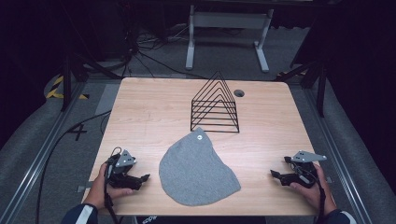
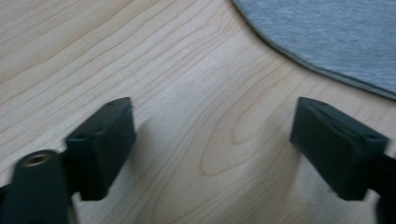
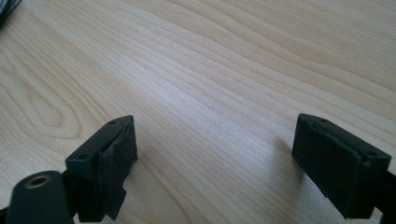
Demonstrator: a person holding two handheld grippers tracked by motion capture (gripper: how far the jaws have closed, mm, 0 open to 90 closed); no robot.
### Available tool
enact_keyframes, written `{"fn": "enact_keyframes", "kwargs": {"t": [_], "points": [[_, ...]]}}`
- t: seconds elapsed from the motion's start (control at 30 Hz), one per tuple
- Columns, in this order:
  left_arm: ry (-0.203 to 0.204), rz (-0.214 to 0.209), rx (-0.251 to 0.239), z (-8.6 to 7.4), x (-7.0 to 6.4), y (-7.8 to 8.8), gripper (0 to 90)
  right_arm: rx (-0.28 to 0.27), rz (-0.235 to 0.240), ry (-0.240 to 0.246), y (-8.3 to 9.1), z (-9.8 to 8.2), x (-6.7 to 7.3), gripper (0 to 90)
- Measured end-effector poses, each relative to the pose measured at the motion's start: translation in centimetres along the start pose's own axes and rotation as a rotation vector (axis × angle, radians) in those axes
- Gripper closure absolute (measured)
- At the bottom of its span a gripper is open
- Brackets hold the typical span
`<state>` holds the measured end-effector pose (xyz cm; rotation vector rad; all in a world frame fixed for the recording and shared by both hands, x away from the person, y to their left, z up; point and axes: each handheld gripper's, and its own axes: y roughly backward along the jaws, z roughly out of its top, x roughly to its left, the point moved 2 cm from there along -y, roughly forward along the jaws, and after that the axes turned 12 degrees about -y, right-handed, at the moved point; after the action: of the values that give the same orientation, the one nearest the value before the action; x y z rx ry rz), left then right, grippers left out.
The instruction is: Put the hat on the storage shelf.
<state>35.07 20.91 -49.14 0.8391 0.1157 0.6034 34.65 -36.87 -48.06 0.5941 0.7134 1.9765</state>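
Room: dark surround; grey floor [image 1: 56, 140] with cables trailing across it; a white frame stand [image 1: 229, 32] beyond the far edge; yellow-black hazard tape [image 1: 58, 88] at far left.
Floor marking: a dark "4"-like mark [image 1: 78, 132] left of the tabletop, the one bit of writing legible.
Tabletop [image 1: 140, 116]: light wood grain, rounded corners, a round cable hole [image 1: 239, 93] near the far edge.
Grey beanie [image 1: 196, 170]: lies flat at centre-near, between the two tools, touching neither; its edge shows in the left gripper view [image 2: 327, 37], beyond the jaws.
Beanie label: small round pale tag [image 1: 199, 137] near the top; no text readable.
Wire rack [image 1: 215, 105]: black, triangular, upright, just beyond the beanie's top.
Left tool [image 1: 142, 178]: held low near the beanie's left edge, pointing toward it; jaws apart, bare wood between them [image 2: 212, 140].
Right tool [image 1: 276, 174]: held at the near right, well apart from the beanie; jaws wide apart over bare wood [image 3: 215, 149].
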Motion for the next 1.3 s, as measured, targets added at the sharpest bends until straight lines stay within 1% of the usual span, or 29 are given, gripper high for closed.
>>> {"fn": "enact_keyframes", "kwargs": {"t": [0.07, 0.1, 0.13, 0.17, 0.2, 0.27, 0.3, 0.4, 0.43, 0.47, 0.5, 0.53, 0.57, 0.63, 0.7, 0.73, 0.77, 0.83, 0.87, 0.9, 0.97, 1.03, 1.07, 1.1, 1.13, 1.17, 1.23, 1.27, 1.3], "points": [[-0.022, -0.010, 0.003, 0.5, -0.4, 0.0, 21.3, 0.023, 0.004, 0.012, 0.0, 0.2, -0.1, 17.6], [-0.040, -0.006, -0.009, 0.8, -0.6, 0.0, 22.2, 0.046, 0.004, 0.017, 0.1, 0.5, -0.1, 22.8], [-0.044, -0.013, -0.022, 1.1, -0.9, 0.1, 23.9, 0.055, 0.007, 0.022, 0.2, 0.8, -0.1, 30.7], [-0.053, -0.020, -0.039, 1.6, -1.1, 0.2, 24.8, 0.063, 0.015, 0.037, 0.2, 1.0, 0.0, 35.2], [-0.063, -0.020, -0.049, 1.9, -1.3, 0.2, 25.6, 0.057, 0.025, 0.046, 0.0, 1.4, 0.2, 35.1], [-0.084, -0.032, -0.078, 3.0, -2.1, 0.2, 28.2, 0.044, 0.045, 0.058, -0.3, 2.2, 0.7, 43.0], [-0.090, -0.038, -0.091, 3.6, -2.5, 0.1, 29.4, 0.042, 0.066, 0.085, -0.6, 3.0, 1.2, 46.2], [-0.132, -0.054, -0.111, 5.3, -3.7, -0.4, 31.7, 0.033, 0.081, 0.158, -1.4, 4.6, 2.6, 55.8], [-0.156, -0.055, -0.124, 6.1, -4.4, -0.6, 33.5, 0.029, 0.094, 0.188, -1.8, 5.4, 3.2, 58.0], [-0.174, -0.080, -0.140, 7.2, -5.4, -1.0, 34.8, 0.026, 0.120, 0.206, -2.2, 6.2, 3.8, 60.6], [-0.210, -0.095, -0.143, 8.3, -6.4, -1.5, 35.3, 0.014, 0.147, 0.225, -2.8, 7.3, 4.8, 64.0], [-0.225, -0.111, -0.135, 9.1, -7.3, -2.0, 36.3, 0.009, 0.178, 0.247, -3.5, 8.2, 5.8, 66.6], [-0.241, -0.145, -0.139, 9.8, -8.1, -2.6, 36.3, 0.006, 0.203, 0.266, -4.1, 9.0, 6.7, 67.6], [-0.289, -0.173, -0.119, 10.9, -9.4, -3.5, 37.2, 0.008, 0.217, 0.306, -5.4, 10.0, 8.3, 70.0], [-0.314, -0.222, -0.110, 11.9, -10.9, -4.5, 38.2, 0.003, 0.242, 0.330, -7.0, 11.0, 9.9, 72.2], [-0.343, -0.229, -0.109, 12.3, -11.5, -5.1, 39.7, 0.003, 0.261, 0.338, -7.7, 11.4, 10.7, 73.5], [-0.365, -0.252, -0.102, 12.7, -12.3, -5.6, 40.3, 0.006, 0.269, 0.349, -8.4, 11.7, 11.5, 74.1], [-0.383, -0.265, -0.104, 13.0, -13.1, -6.3, 42.3, 0.013, 0.297, 0.362, -9.9, 12.2, 13.1, 76.1], [-0.387, -0.279, -0.105, 13.0, -13.3, -6.5, 44.1, 0.015, 0.301, 0.377, -10.5, 12.4, 13.7, 76.9], [-0.395, -0.278, -0.101, 13.0, -13.4, -6.6, 44.8, 0.023, 0.305, 0.385, -11.1, 12.5, 14.3, 77.2], [-0.381, -0.302, -0.086, 12.8, -13.6, -6.9, 48.1, 0.031, 0.319, 0.390, -12.1, 12.6, 15.1, 78.4], [-0.381, -0.307, -0.073, 12.4, -13.8, -7.2, 49.5, 0.056, 0.325, 0.394, -13.1, 12.5, 15.8, 78.8], [-0.377, -0.312, -0.065, 12.2, -13.9, -7.3, 50.4, 0.070, 0.317, 0.408, -13.6, 12.4, 15.9, 78.6], [-0.376, -0.326, -0.076, 12.1, -13.8, -7.3, 51.7, 0.082, 0.315, 0.415, -13.9, 12.2, 16.1, 77.8], [-0.374, -0.325, -0.075, 12.1, -13.8, -7.3, 52.5, 0.098, 0.312, 0.418, -14.2, 12.1, 16.2, 76.9], [-0.380, -0.332, -0.067, 12.0, -13.6, -7.2, 52.7, 0.094, 0.320, 0.413, -14.2, 12.1, 16.2, 76.4], [-0.381, -0.343, -0.075, 11.8, -13.4, -7.1, 53.6, 0.111, 0.321, 0.396, -14.1, 12.1, 16.0, 76.6], [-0.381, -0.349, -0.064, 11.7, -13.2, -7.0, 53.9, 0.117, 0.314, 0.397, -14.0, 12.1, 15.8, 76.8], [-0.383, -0.345, -0.073, 11.6, -13.0, -7.0, 54.2, 0.122, 0.311, 0.398, -13.9, 12.0, 15.7, 77.1]]}}
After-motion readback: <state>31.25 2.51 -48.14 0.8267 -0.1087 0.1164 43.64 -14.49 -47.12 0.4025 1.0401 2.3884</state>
